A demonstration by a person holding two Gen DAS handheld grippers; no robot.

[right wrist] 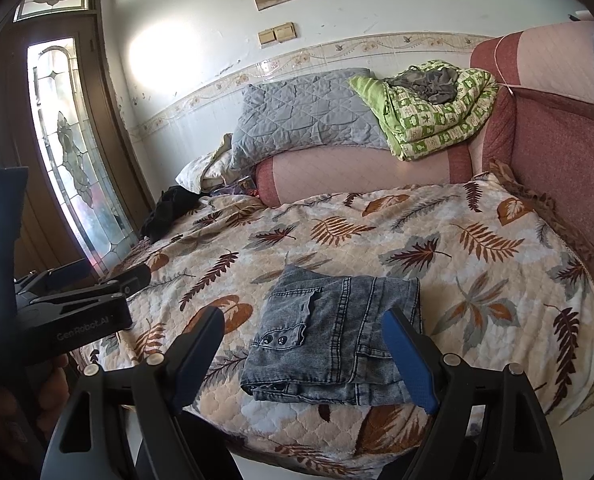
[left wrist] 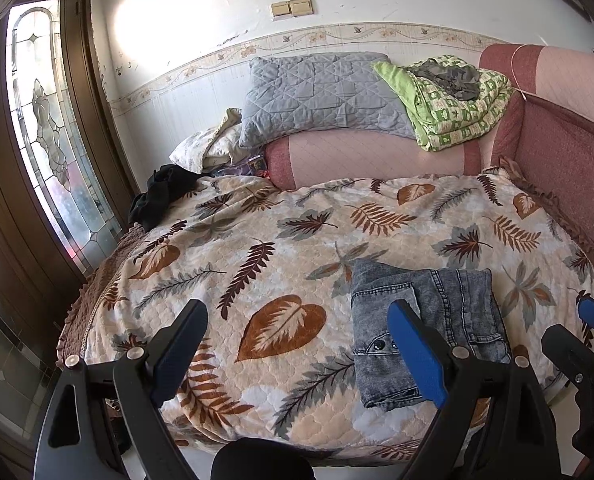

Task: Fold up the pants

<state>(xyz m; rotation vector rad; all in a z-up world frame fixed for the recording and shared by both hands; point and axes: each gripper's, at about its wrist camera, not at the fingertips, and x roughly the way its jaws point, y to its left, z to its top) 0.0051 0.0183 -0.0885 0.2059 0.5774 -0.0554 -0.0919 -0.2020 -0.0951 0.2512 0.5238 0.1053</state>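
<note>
The jeans [right wrist: 337,336] lie folded into a compact rectangle on the bed [right wrist: 497,264], near its front edge, resting flat on the leaf-patterned bedspread with a buttoned pocket flap facing up. The right claw [right wrist: 305,344] hovers in front of the jeans with its blue-padded jaws spread wide and nothing between the pads; seen from its own camera, the jeans sit in the gap between the two fingers but farther back on the bed, apart from them. The left claw [left wrist: 297,336] hangs to the left of the jeans, also spread wide and empty, its right finger overlapping the jeans' left part in the left wrist view, though whether it touches the denim cannot be told. A hand [right wrist: 13,408] grips the left tool's handle at the lower left of the right wrist view. Behind the jeans, at the back of the bed, a pink bolster [left wrist: 377,156] carries a grey pillow [left wrist: 317,96] and a green quilt [left wrist: 457,112]. Left of the jeans, far across the bed, a black garment [left wrist: 161,192] lies near the door [left wrist: 45,128].
</note>
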